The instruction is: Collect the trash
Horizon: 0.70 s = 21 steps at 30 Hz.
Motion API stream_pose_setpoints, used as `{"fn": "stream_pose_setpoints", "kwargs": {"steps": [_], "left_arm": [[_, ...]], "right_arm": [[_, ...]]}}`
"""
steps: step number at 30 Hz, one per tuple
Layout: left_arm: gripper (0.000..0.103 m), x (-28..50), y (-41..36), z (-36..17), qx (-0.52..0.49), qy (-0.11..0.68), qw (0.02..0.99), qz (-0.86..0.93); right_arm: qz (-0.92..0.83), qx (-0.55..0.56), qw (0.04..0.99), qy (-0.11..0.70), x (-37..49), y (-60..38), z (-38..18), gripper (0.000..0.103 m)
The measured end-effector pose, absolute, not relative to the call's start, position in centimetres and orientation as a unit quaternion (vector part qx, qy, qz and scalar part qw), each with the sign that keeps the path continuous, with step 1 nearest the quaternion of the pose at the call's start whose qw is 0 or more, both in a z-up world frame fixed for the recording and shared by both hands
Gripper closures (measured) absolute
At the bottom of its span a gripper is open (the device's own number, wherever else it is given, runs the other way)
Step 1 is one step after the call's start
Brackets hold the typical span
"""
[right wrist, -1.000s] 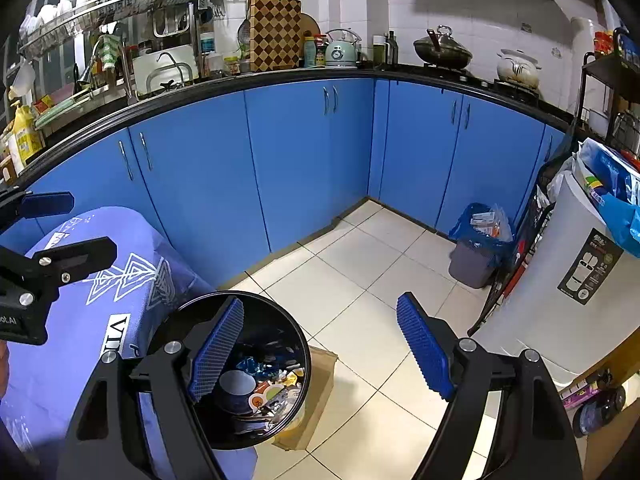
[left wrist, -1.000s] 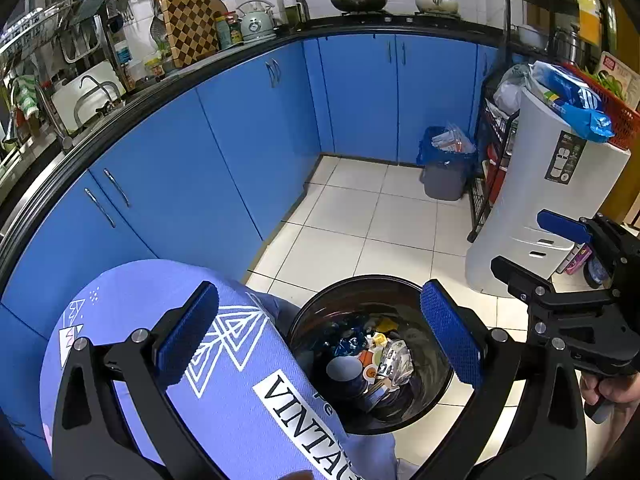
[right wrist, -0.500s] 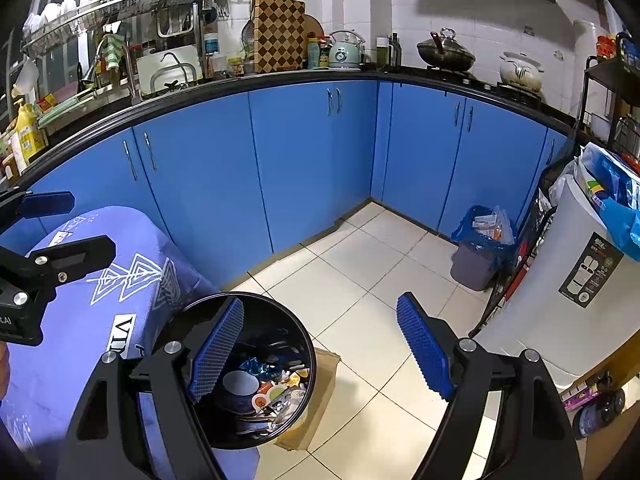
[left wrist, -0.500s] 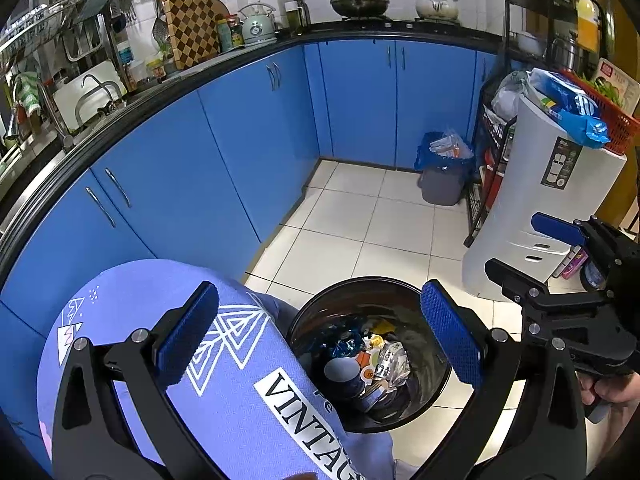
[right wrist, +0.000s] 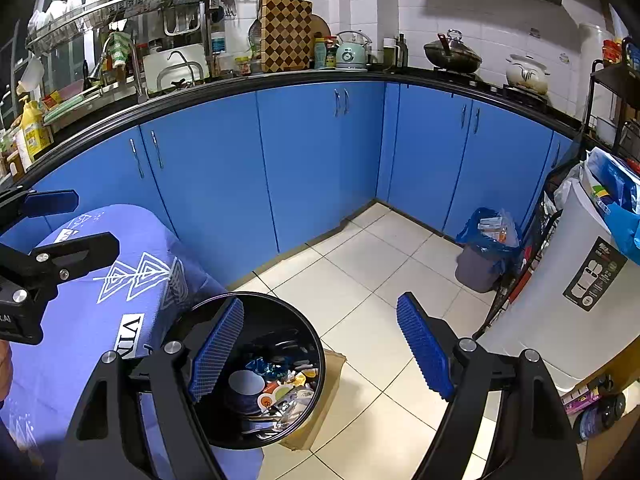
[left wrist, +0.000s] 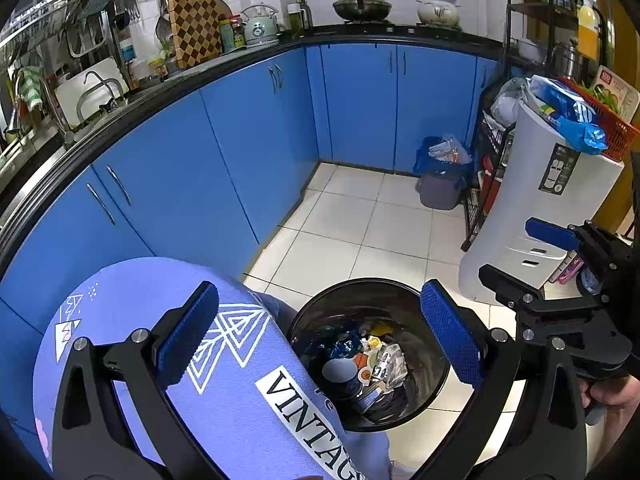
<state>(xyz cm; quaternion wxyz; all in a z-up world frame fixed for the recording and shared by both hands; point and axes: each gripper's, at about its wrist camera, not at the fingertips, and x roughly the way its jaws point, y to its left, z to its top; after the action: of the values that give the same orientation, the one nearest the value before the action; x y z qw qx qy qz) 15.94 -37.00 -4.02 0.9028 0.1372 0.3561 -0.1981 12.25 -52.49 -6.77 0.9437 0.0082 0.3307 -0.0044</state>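
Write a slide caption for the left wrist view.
Open left gripper above a black trash bin holding wrappers, beside purple cloth.

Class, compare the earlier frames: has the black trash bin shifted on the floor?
No. The black trash bin sits at the same spot against the floor tiles and cardboard.

Blue cabinets (right wrist: 304, 168) are seen ahead of the fingers, with a checkered board (right wrist: 286, 34) and kettle (right wrist: 351, 55) on the counter (right wrist: 280, 78); a white appliance (left wrist: 532, 216) is seen rightward.
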Motion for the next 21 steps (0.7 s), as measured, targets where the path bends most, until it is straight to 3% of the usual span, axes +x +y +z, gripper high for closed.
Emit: {"fn": "stream_pose_setpoints", "kwargs": {"steps": [21], "left_arm": [[0.004,16.24,-36.27,-4.24,0.131,0.370,0.898,-0.196]], "right_arm": [[-0.001,0.012,0.943,0.334,12.27,-52.45,-6.56,0.026]]}}
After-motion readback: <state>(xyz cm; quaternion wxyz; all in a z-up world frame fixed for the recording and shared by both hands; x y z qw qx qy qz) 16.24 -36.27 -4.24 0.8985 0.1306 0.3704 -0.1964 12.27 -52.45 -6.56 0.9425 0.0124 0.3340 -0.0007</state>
